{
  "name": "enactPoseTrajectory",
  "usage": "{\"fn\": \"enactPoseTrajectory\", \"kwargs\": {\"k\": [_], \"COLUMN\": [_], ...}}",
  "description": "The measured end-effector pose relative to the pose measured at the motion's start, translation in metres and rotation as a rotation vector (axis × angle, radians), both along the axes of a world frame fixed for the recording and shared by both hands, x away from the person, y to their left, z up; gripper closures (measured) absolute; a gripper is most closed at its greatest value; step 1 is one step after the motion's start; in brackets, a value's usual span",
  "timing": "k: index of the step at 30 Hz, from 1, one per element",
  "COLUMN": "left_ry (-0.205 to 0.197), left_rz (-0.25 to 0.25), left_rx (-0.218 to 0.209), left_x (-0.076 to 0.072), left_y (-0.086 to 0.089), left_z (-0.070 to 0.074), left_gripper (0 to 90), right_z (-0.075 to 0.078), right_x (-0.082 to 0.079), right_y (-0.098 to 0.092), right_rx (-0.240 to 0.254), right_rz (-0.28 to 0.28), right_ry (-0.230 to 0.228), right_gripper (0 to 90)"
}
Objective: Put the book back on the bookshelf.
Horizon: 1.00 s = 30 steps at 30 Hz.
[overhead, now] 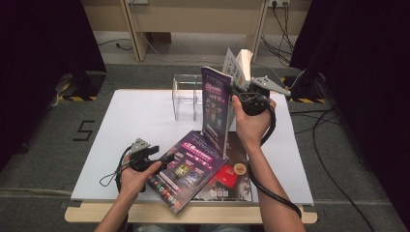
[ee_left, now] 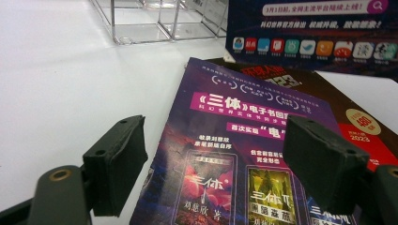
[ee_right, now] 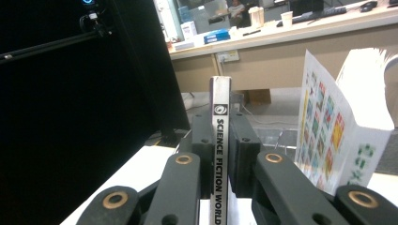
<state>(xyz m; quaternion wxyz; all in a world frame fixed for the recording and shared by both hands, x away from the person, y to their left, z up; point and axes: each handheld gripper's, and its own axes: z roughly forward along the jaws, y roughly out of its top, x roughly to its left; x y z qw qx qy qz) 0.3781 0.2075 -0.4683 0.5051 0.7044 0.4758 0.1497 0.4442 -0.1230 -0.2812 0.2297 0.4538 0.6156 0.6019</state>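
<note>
My right gripper (overhead: 231,91) is shut on the spine of a dark-covered magazine (overhead: 215,108) and holds it upright above the table's middle. In the right gripper view the spine (ee_right: 219,93) reads "SCIENCE FICTION WORLD" and sits pinched between the jaws of the right gripper (ee_right: 220,136). A purple magazine (overhead: 191,169) lies flat at the front, on top of a dark magazine with red patches (overhead: 232,176). My left gripper (overhead: 169,158) rests at the purple magazine's left edge. In the left gripper view the left gripper (ee_left: 216,154) stands open just over that cover (ee_left: 234,154), gripping nothing.
A clear acrylic rack (overhead: 186,96) stands at the back middle of the white board (overhead: 125,130). A thick book with white pages and a colourful cover (overhead: 239,65) stands upright behind the held magazine. Black curtains and cables flank the table.
</note>
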Motion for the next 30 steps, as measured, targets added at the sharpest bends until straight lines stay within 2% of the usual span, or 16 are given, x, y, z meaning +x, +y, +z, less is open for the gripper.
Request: {"fn": "enactPoseTrajectory", "kwargs": {"k": [1, 12, 19, 30], "left_ry": [0.001, 0.004, 0.004, 0.006], "left_rz": [0.000, -0.002, -0.007, -0.010], "left_rx": [-0.001, 0.000, 0.006, 0.010], "left_x": [0.000, 0.000, 0.000, 0.000], "left_y": [0.000, 0.000, -0.002, -0.003], "left_z": [0.000, -0.001, -0.001, -0.003], "left_gripper": [20.8, 20.8, 20.8, 20.8], "right_z": [0.001, 0.009, 0.014, 0.021], "right_x": [0.002, 0.014, 0.021, 0.037], "right_y": [0.001, 0.007, 0.015, 0.023], "right_rx": [-0.011, 0.010, -0.001, 0.009], "right_rz": [-0.005, -0.011, -0.016, -0.028], "right_ry": [-0.008, -0.015, -0.032, -0.039], "right_gripper": [83.5, 83.5, 83.5, 83.5]}}
